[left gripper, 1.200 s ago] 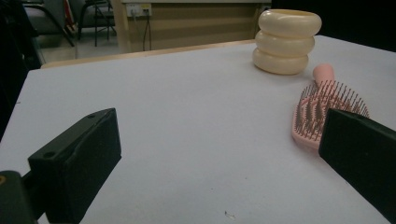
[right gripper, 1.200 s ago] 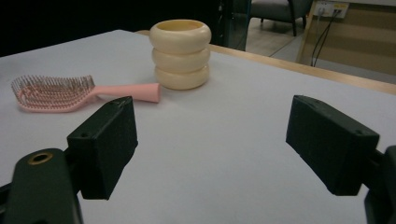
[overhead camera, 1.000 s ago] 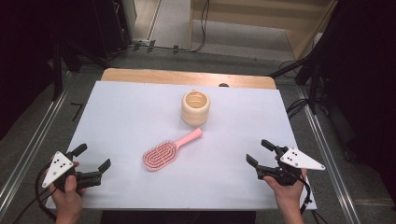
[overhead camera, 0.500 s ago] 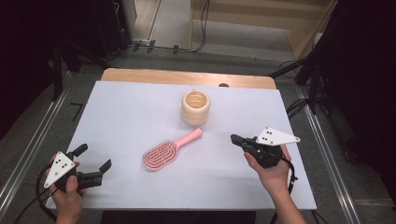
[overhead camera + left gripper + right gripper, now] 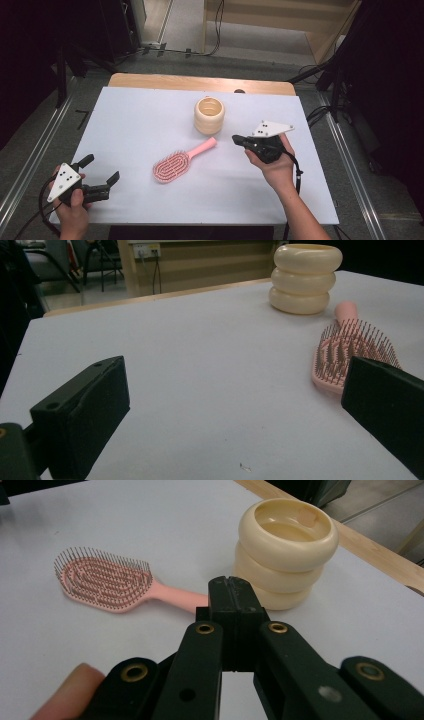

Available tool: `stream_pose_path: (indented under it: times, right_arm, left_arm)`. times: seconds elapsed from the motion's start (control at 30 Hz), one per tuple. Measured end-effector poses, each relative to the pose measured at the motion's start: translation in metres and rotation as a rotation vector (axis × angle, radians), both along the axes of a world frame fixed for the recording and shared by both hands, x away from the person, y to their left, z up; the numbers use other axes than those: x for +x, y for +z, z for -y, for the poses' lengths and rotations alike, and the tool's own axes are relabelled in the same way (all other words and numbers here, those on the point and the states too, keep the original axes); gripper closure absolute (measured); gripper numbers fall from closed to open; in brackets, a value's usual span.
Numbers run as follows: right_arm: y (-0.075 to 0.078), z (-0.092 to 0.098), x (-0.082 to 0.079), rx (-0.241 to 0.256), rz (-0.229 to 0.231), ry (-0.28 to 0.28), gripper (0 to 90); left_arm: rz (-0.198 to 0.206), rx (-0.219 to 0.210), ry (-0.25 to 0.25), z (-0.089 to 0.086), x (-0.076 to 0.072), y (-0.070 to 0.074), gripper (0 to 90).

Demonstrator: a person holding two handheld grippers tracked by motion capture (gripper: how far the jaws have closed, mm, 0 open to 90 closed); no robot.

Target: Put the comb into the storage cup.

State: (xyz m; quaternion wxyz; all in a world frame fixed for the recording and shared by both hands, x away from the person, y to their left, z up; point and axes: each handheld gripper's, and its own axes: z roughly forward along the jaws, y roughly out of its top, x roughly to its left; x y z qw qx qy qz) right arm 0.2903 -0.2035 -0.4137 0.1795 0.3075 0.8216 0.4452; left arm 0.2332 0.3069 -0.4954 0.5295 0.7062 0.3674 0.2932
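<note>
A pink hairbrush (image 5: 180,161) (image 5: 350,351) (image 5: 107,582) lies bristles up in the middle of the white table, its handle toward a cream ribbed cup (image 5: 209,115) (image 5: 306,277) (image 5: 284,550) standing upright behind it. My right gripper (image 5: 237,139) (image 5: 233,594) hovers just right of the handle tip, jaws pressed together with nothing between them. Near the front left corner my left gripper (image 5: 101,169) (image 5: 235,405) is held open, empty, aimed at the brush head.
The white table top (image 5: 135,120) has a wooden strip (image 5: 200,83) along its far edge. Metal rails (image 5: 30,165) run along both sides. Cables trail on the floor (image 5: 215,30) beyond the table.
My right gripper has travelled from the front right of the table up and left toward the brush handle and has shut. The left gripper has stayed in place.
</note>
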Motion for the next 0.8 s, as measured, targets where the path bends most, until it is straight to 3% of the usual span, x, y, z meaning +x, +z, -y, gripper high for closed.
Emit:
stream_pose_path:
  times: [0.2, 0.4, 0.8]
  right_arm:
    - [0.0, -0.011, 0.016, -0.025, -0.029, 0.022, 88.3]
    - [-0.004, -0.03, 0.029, -0.095, -0.044, 0.062, 88.3]
    - [-0.005, -0.05, 0.048, -0.152, -0.089, 0.106, 88.3]
  left_arm:
    - [0.001, -0.001, -0.002, 0.0, 0.0, 0.0, 0.0]
    - [0.001, 0.0, -0.003, 0.0, 0.0, 0.0, 0.0]
    - [0.003, 0.001, -0.005, 0.0, 0.0, 0.0, 0.0]
